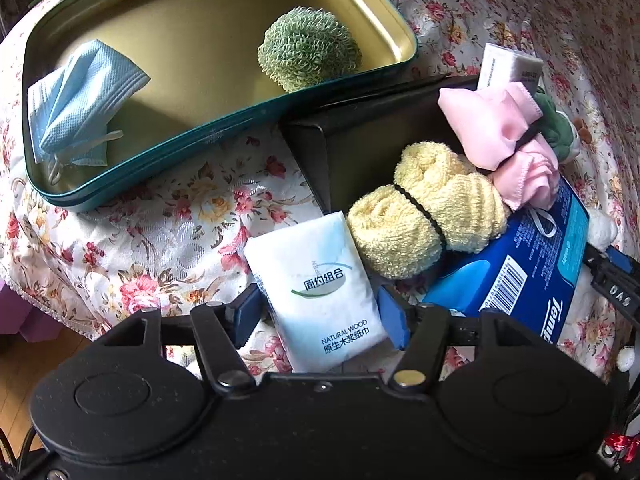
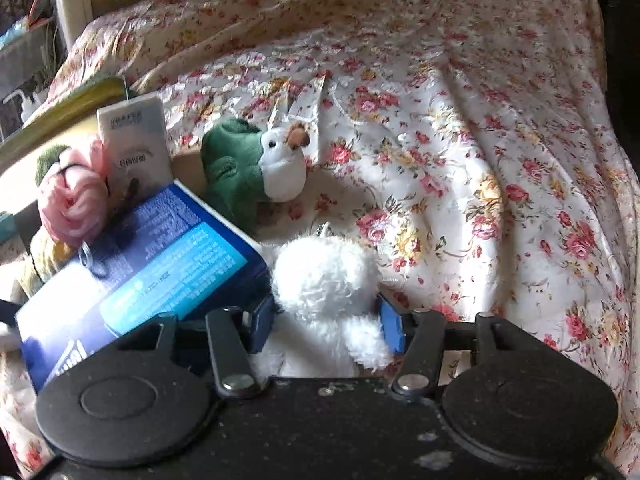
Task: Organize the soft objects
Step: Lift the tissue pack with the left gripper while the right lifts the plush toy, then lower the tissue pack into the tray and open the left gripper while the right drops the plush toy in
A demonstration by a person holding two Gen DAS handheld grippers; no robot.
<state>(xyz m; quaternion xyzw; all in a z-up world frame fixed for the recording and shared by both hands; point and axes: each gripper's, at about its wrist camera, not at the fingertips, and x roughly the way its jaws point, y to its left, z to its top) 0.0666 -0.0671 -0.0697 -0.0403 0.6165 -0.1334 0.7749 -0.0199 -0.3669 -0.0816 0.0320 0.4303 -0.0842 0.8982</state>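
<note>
In the left wrist view, my left gripper is shut on a white tissue pack that lies on the floral cloth, one blue pad pressing each long side. Beyond it, a teal tin tray holds a folded blue face mask and a green fluffy ball. In the right wrist view, my right gripper is shut on a white plush toy, its pads sunk into the fur. A green and white plush lies just beyond it.
A rolled yellow towel and a tied pink cloth rest on a blue tissue box beside a black box. A small white carton stands behind them. Floral cloth spreads to the right.
</note>
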